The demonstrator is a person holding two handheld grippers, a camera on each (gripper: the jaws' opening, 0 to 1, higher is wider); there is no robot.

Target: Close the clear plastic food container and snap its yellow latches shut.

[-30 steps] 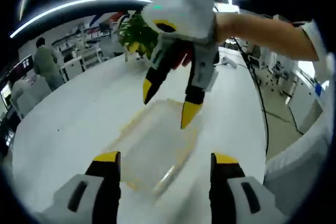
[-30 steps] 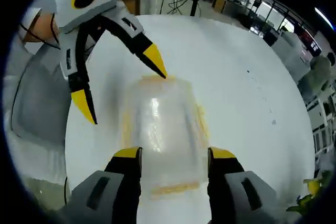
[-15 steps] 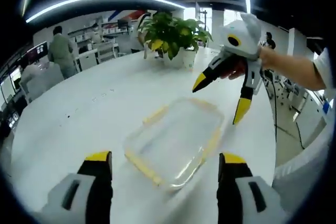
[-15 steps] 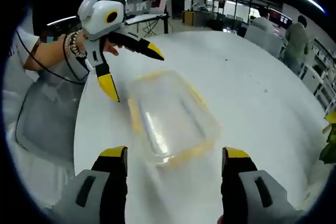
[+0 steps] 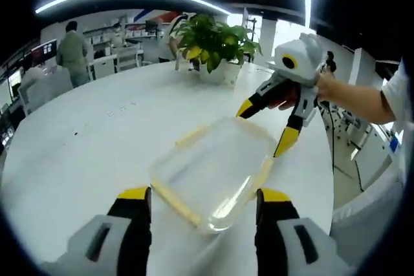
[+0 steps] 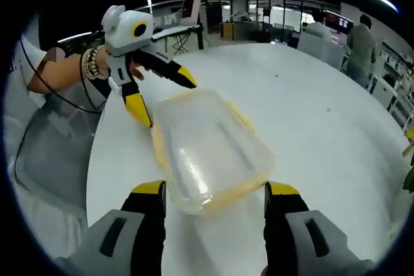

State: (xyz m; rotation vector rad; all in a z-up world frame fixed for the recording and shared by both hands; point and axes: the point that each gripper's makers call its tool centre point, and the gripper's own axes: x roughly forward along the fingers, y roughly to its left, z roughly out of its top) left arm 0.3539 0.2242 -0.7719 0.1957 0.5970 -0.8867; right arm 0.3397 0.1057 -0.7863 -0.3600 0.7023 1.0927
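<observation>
Container point(image 6: 210, 150) latches' state blurred, too small to tell; near edge partly behind right gripper's fingers point(image 6: 150, 193).

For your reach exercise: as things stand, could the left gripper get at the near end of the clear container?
Probably yes. The left gripper is open, its jaws flanking the container's near end, with bare table around; right gripper sits at the far end.

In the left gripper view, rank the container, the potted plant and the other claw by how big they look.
1. Container, clearly the largest.
2. and 3. Potted plant and right claw with its body look about alike. The plant stands farther back, so its true size is unsure.
</observation>
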